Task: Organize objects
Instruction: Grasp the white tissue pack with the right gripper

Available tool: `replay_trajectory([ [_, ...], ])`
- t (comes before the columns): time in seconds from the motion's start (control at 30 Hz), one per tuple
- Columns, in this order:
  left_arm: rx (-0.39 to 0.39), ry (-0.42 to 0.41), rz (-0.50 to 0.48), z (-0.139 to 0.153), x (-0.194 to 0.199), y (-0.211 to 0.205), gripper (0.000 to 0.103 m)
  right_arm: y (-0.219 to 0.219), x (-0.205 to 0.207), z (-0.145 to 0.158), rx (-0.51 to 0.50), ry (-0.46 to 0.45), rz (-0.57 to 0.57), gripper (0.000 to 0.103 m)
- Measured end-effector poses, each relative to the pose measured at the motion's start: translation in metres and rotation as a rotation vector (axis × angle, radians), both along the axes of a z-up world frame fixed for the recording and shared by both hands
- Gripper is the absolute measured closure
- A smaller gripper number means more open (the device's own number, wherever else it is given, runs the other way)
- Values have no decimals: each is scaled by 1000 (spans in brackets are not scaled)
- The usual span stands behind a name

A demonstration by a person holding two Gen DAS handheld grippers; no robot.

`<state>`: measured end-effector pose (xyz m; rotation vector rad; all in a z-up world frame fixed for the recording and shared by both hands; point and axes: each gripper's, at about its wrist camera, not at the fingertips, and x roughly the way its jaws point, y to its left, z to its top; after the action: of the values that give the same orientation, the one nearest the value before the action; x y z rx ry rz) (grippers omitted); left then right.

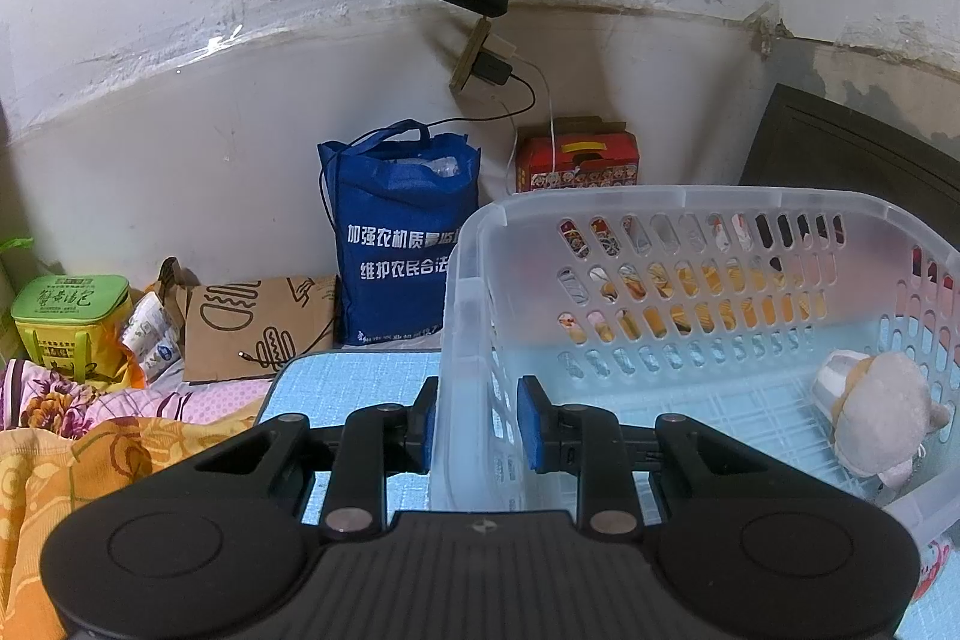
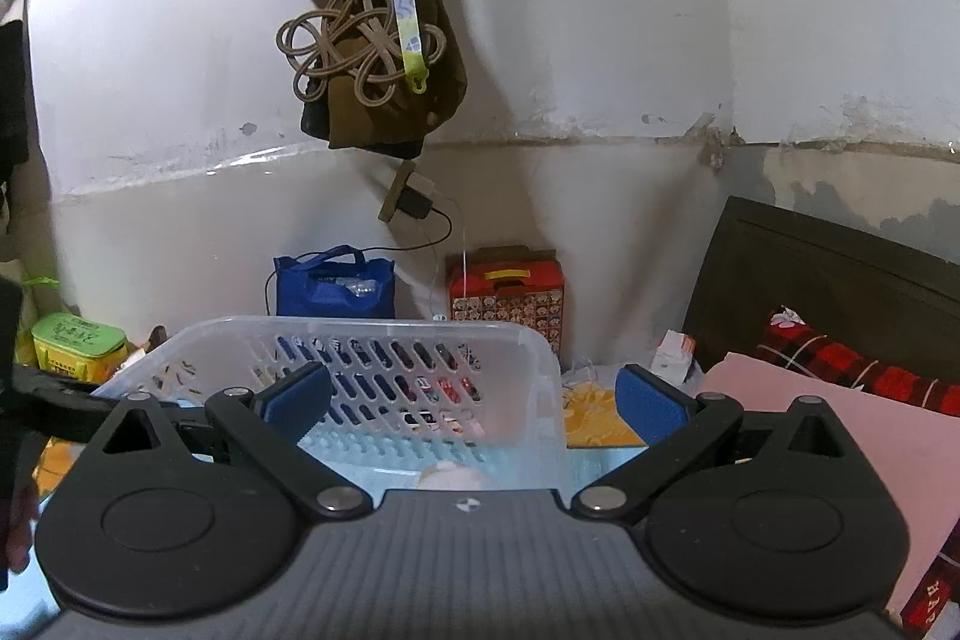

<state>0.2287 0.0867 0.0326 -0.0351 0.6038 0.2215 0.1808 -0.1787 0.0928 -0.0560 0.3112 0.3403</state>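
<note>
A clear plastic basket (image 1: 672, 202) with slotted walls stands on a light blue mat (image 1: 336, 388). My left gripper (image 1: 477, 424) is shut on the basket's left wall, one blue pad outside and one inside. A pale plush toy (image 1: 882, 412) lies in the basket's right corner. In the right wrist view the same basket (image 2: 360, 328) sits just ahead, and the plush toy (image 2: 456, 478) peeks out above the gripper body. My right gripper (image 2: 474, 400) hangs open and wide over the basket's near right corner, with nothing gripped between its blue pads (image 2: 651, 403).
A blue tote bag (image 1: 396, 232), a red printed box (image 1: 576, 160) and a brown paper bag (image 1: 258, 322) stand against the wall. A green-lidded yellow box (image 1: 72, 322) sits left. Floral bedding (image 1: 90, 448) lies near left. A dark headboard (image 2: 840, 280) and pink pillow (image 2: 828, 400) are right.
</note>
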Motion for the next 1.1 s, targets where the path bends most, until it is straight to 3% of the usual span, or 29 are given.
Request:
replay_trajectory([
  [0.27, -2, 0, 1, 1, -1, -1, 73, -14, -30, -2, -22, -38, -7, 0],
  [0.47, -3, -2, 5, 2, -2, -2, 73, -22, -47, -20, -55, -60, -47, 0],
  [0.73, -10, -2, -3, 2, -3, -2, 72, -27, -79, -51, -4, -35, -71, 0],
  [0.87, -9, -6, -11, 2, -4, -2, 72, -16, -108, -64, -7, -57, -51, 0],
  [1.1, -12, -5, -7, 3, -3, -3, 72, -7, -141, -72, 84, -44, 3, 0],
])
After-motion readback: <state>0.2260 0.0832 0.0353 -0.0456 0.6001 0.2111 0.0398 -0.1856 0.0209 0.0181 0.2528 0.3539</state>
